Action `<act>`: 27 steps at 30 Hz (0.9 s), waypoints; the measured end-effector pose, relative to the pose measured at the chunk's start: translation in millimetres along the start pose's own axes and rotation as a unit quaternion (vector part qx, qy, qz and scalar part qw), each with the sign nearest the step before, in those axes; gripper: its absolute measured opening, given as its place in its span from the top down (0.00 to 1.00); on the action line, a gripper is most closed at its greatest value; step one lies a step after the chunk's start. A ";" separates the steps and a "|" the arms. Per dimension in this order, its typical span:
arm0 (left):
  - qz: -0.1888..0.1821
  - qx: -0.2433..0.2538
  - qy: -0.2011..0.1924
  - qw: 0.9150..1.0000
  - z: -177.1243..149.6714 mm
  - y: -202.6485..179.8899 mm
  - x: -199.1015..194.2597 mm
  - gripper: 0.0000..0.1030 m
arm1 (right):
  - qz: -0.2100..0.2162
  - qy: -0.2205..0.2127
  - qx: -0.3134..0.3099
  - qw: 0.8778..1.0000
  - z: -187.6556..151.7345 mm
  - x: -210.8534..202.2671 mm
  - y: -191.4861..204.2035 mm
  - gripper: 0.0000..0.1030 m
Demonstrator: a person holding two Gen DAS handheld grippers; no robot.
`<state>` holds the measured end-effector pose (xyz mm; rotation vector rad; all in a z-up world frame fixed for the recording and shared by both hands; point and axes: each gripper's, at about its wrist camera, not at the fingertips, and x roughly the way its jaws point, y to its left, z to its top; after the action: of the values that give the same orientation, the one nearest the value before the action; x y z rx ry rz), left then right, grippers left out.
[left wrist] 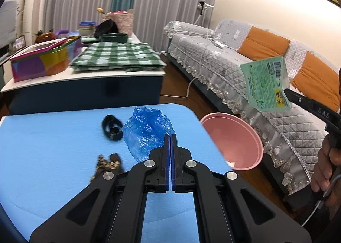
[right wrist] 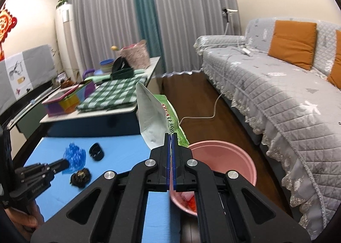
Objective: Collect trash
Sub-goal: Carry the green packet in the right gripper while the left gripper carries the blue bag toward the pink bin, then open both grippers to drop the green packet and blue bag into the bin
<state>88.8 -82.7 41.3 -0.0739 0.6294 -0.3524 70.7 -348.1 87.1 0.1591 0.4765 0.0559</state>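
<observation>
My left gripper [left wrist: 170,136] is shut, its tips pinching the right edge of a crumpled blue plastic bag [left wrist: 147,132] low over the blue table [left wrist: 53,157]. In the right wrist view the left gripper [right wrist: 67,164] meets that bag [right wrist: 74,155]. My right gripper [right wrist: 170,136] is shut on a green and white wrapper [right wrist: 153,115], held in the air just above and behind a pink bin [right wrist: 223,151]. From the left wrist, the wrapper [left wrist: 266,85] hangs from the right gripper [left wrist: 285,91] over the bin [left wrist: 232,138]. A black band [left wrist: 111,127] and a dark crumpled scrap [left wrist: 106,164] lie on the table.
The pink bin stands on the floor off the table's right edge, with red and white scraps [right wrist: 189,200] inside. A grey sofa [right wrist: 277,98] runs along the right. Behind stands a low table with a green check cloth [left wrist: 117,57] and a coloured box [left wrist: 42,61]. A white cable [right wrist: 204,115] crosses the floor.
</observation>
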 end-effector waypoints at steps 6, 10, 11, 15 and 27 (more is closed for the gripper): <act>-0.022 0.007 -0.002 1.000 13.3 -24.6 8.1 0.99 | -0.020 -0.007 0.017 1.000 10.1 -2.4 -23.6 0.99; -0.033 0.016 -0.001 0.999 22.5 -43.4 19.5 0.99 | -0.035 -0.012 0.021 0.999 17.4 -1.7 -37.8 0.99; -0.036 0.018 0.000 0.999 24.8 -48.7 23.0 0.99 | -0.037 -0.013 0.025 0.999 19.8 -2.0 -42.2 0.99; -0.046 0.026 0.004 0.999 32.1 -67.2 36.3 1.00 | -0.049 -0.016 0.028 0.998 26.6 -2.0 -56.2 0.99; -0.075 0.055 0.026 0.995 44.4 -126.6 90.0 1.00 | -0.066 0.013 0.037 0.997 32.9 22.3 -87.1 0.99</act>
<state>144.5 -234.2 48.5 -0.0072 0.6558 -0.5342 107.1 -436.6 91.4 0.1990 0.5137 -0.0890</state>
